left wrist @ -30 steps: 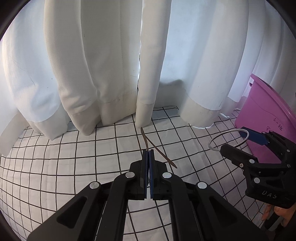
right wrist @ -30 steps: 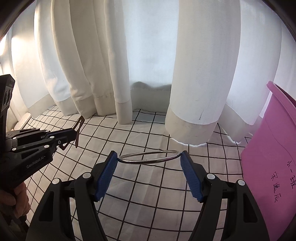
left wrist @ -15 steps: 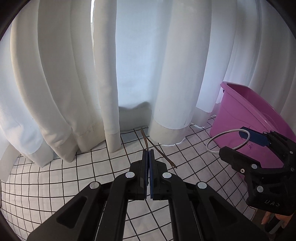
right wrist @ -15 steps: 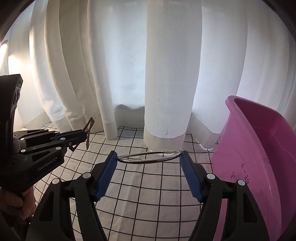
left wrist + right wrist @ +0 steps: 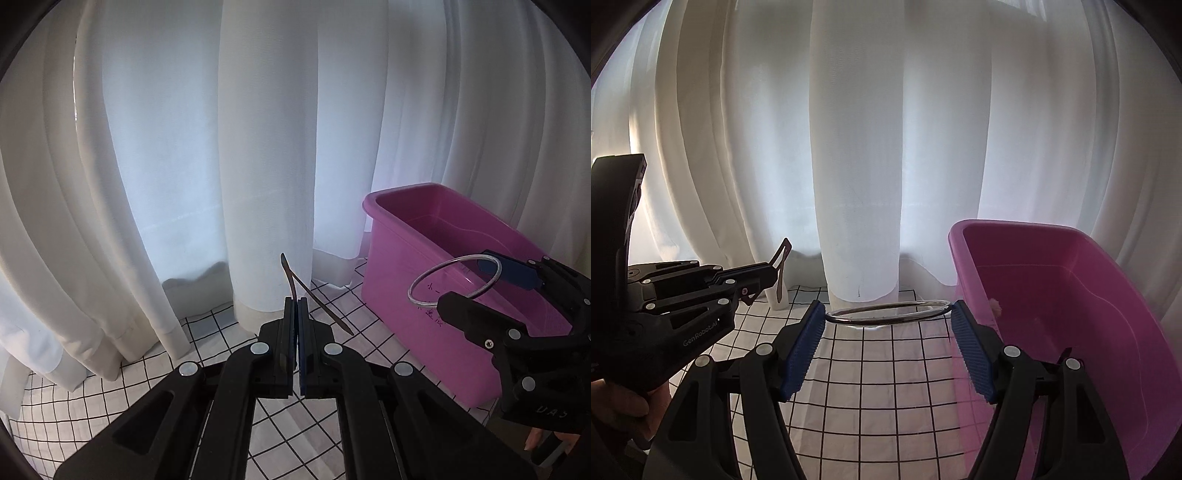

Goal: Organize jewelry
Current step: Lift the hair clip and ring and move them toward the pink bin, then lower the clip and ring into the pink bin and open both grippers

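A thin silver bangle point(image 5: 888, 312), a plain round hoop, lies level, pinched across its width by the right gripper point(image 5: 888, 325) beside a pink tub point(image 5: 1071, 295). The left gripper point(image 5: 296, 314), pressed together, nips a slim brown V-shaped hair clip point(image 5: 314, 297) above the checked cloth point(image 5: 879, 387).

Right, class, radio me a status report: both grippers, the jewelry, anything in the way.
Left gripper shut on brown hair clip. Right gripper shut on silver bangle, beside pink tub. White curtain behind; nothing blocking the tub.
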The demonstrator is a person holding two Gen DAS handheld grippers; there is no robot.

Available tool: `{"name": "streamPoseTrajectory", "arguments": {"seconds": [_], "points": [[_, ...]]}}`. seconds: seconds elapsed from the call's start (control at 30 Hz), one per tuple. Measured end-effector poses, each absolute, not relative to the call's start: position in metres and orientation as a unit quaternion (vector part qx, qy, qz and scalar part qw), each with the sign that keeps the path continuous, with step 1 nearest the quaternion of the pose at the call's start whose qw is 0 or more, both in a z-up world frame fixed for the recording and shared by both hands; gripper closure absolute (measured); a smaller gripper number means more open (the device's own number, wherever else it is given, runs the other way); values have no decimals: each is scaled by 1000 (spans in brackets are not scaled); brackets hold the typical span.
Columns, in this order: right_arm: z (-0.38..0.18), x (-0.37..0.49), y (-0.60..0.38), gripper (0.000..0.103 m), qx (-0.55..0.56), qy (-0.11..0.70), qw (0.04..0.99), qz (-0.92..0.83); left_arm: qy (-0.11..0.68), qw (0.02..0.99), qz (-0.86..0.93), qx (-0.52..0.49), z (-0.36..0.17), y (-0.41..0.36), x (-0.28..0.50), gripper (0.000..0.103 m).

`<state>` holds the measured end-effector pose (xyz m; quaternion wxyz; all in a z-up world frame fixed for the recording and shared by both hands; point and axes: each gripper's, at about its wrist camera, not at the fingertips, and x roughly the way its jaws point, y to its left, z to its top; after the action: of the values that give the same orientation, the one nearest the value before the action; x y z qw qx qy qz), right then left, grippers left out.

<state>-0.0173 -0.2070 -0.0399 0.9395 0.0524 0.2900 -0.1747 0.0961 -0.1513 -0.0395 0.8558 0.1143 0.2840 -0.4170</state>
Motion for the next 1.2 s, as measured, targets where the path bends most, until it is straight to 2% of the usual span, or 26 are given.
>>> {"name": "streamPoseTrajectory", "arguments": {"seconds": [0.73, 1.2], "points": [[10, -106, -290, 35, 76, 256, 924, -273, 252, 811, -514, 124, 10, -254, 26, 101], [2, -133, -344, 35, 108, 279, 908, -293, 270, 793, -529, 136, 15, -316, 0, 101]]}}
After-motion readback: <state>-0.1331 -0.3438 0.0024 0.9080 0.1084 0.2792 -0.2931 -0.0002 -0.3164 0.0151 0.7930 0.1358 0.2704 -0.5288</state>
